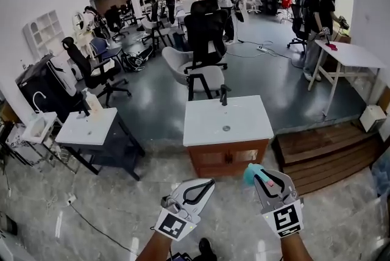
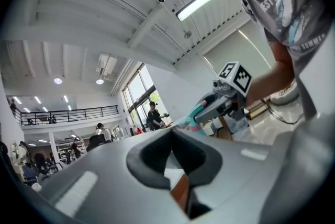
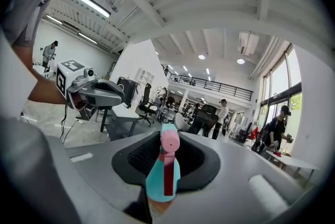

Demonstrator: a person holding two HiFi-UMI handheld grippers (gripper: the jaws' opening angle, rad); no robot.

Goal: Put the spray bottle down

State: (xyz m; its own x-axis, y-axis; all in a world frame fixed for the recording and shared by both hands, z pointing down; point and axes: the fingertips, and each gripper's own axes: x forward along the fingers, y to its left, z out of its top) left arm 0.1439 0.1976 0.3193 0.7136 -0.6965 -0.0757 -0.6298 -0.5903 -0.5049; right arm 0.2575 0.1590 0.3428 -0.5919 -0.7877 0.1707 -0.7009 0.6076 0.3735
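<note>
A spray bottle [image 1: 251, 174] with a teal head and a pink nozzle sits upright between the jaws of my right gripper [image 1: 268, 183], which is shut on it. In the right gripper view the spray bottle [image 3: 163, 176] fills the middle of the right gripper [image 3: 166, 157], nozzle pointing away. The left gripper view shows the same bottle [image 2: 196, 112] from the side. My left gripper [image 1: 198, 191] is level beside it, shut and holding nothing. Both hover just short of a white-topped wooden sink cabinet [image 1: 207, 122].
The cabinet top carries a black faucet [image 1: 224, 95] at its far edge. A small white table [image 1: 85, 128] stands to the left and a low wooden platform [image 1: 323, 150] to the right. Black office chairs [image 1: 204, 31] and several people stand farther back.
</note>
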